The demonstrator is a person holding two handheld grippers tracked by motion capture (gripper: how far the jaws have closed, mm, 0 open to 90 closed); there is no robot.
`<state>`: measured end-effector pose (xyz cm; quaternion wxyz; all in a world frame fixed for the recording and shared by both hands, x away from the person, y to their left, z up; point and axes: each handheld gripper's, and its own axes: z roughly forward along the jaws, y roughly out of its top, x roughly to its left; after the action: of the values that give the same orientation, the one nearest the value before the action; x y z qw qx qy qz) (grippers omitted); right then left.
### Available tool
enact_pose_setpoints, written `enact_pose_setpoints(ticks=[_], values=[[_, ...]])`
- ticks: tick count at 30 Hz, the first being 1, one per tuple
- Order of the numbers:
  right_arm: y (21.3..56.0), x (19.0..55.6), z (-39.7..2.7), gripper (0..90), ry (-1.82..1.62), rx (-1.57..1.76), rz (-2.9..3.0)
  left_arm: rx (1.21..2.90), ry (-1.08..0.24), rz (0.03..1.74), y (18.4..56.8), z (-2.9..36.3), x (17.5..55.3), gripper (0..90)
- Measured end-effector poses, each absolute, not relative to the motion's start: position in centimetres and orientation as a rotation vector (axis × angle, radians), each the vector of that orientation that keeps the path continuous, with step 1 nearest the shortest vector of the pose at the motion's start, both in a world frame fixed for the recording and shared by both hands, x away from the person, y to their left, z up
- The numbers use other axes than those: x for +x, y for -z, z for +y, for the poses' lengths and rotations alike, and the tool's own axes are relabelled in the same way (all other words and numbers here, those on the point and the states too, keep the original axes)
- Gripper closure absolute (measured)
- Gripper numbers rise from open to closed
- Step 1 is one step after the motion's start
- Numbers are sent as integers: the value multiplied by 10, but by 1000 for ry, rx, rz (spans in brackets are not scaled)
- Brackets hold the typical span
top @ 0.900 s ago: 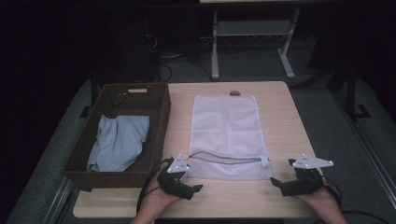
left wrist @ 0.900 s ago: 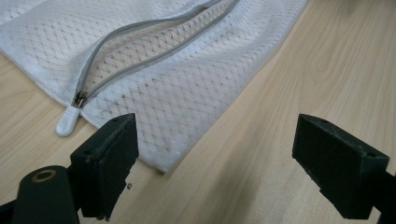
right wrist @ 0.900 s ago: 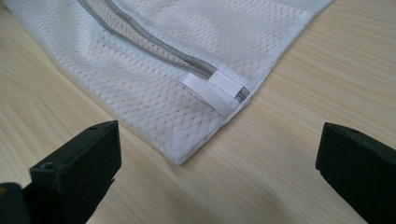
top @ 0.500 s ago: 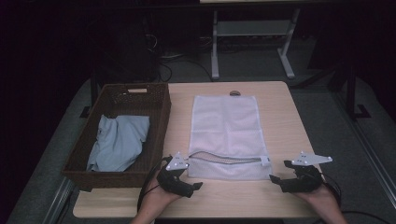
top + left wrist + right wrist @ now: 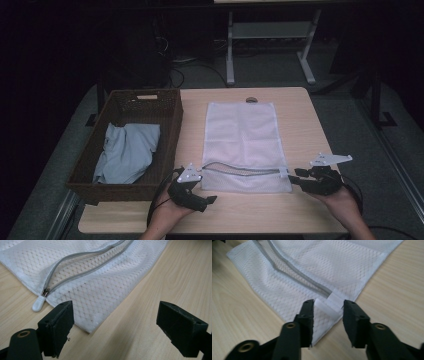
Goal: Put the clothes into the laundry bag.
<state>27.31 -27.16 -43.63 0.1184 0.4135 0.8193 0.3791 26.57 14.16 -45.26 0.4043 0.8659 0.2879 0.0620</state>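
**A:** Going from the left, what was there?

**B:** A brown wicker basket stood at the table's left edge with a pale blue cloth lying in it. Just right of it the left gripper rested low on the wood, its jaws spread wide with nothing between them.

**A:** And the bag?

**B:** The white mesh bag lay flat in the middle of the table, its grey zipper partly open along the near end. In the left gripper view the bag's near corner sat just ahead of the jaws, closer to the left-hand one, and the white zipper pull lay beside that jaw, not touched.

**A:** The right side?

**B:** The right gripper sat at the bag's other near corner. Its jaws stood partly open, straddling the corner with the white tab; the pads weren't pressing on it.
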Motion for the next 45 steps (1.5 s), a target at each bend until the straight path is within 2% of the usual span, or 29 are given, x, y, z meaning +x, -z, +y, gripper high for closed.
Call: enact_pose_setpoints(ticks=[2, 3, 13, 30, 40, 45], values=[[434, 279, -270, 681, -1093, 1198, 2411, 2186, -157, 725, 452, 142, 265, 139], [431, 284, -269, 739, -1091, 1192, 2417, 2185, -156, 727, 452, 142, 265, 141], [419, 314, -263, 892, -1032, 1146, 2430, 2185, -157, 726, 452, 142, 265, 144], [414, 377, -240, 894, -934, 1158, 2470, 2183, -148, 722, 452, 143, 265, 144], [430, 424, -234, 894, -819, 1254, 2478, 2179, -143, 717, 452, 143, 265, 144], [438, 433, -238, 894, -788, 1293, 2483, 2182, -144, 715, 452, 143, 265, 144]])
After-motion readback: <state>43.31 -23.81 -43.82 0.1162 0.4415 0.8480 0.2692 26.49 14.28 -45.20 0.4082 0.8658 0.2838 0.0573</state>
